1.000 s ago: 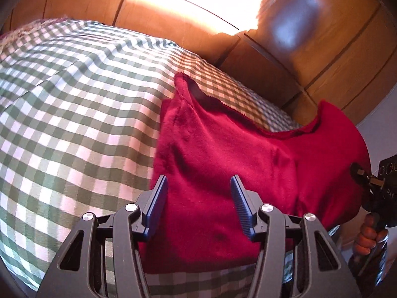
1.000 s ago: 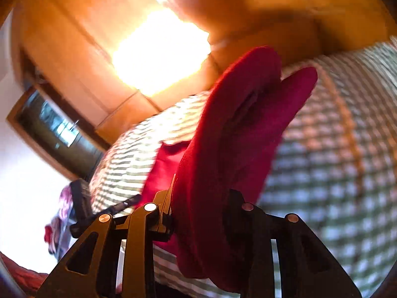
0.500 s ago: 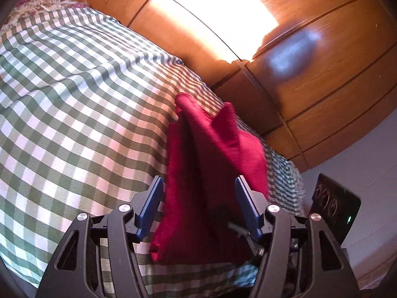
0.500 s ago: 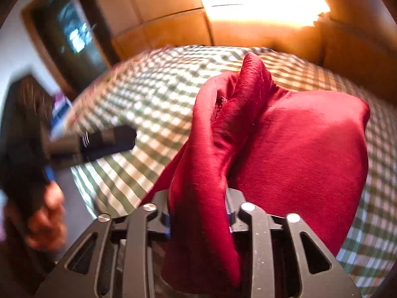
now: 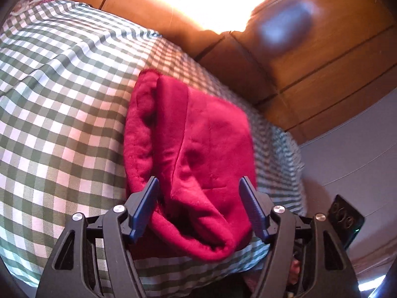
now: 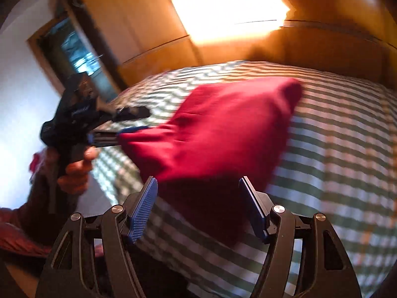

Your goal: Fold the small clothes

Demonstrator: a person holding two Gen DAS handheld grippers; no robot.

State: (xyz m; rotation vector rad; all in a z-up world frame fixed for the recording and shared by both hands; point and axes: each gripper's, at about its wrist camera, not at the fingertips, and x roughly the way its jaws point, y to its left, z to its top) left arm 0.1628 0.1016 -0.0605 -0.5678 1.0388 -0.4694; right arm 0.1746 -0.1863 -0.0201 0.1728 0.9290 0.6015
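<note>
red garment [image 5: 198, 149] folded on checked cloth [image 5: 62, 87] | left hand-held gripper [image 5: 199, 208] spread | right hand-held gripper [image 6: 198, 208] spread

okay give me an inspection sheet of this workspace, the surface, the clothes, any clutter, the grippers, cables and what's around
Surface: green and white checked cloth, lightly wrinkled.
Job's things: one red garment lying folded over on the checked cloth, its near edge bunched.
Clutter: small dark device at the right edge of the left wrist view; what it is cannot be told.
Grippers: left gripper open, straddling the garment's near edge; right gripper open, nothing between its fingers.
Cables: nothing seen.
Surroundings: wooden panelling with a bright glare, dark framed opening, pale wall. The right wrist view is motion-blurred.
</note>
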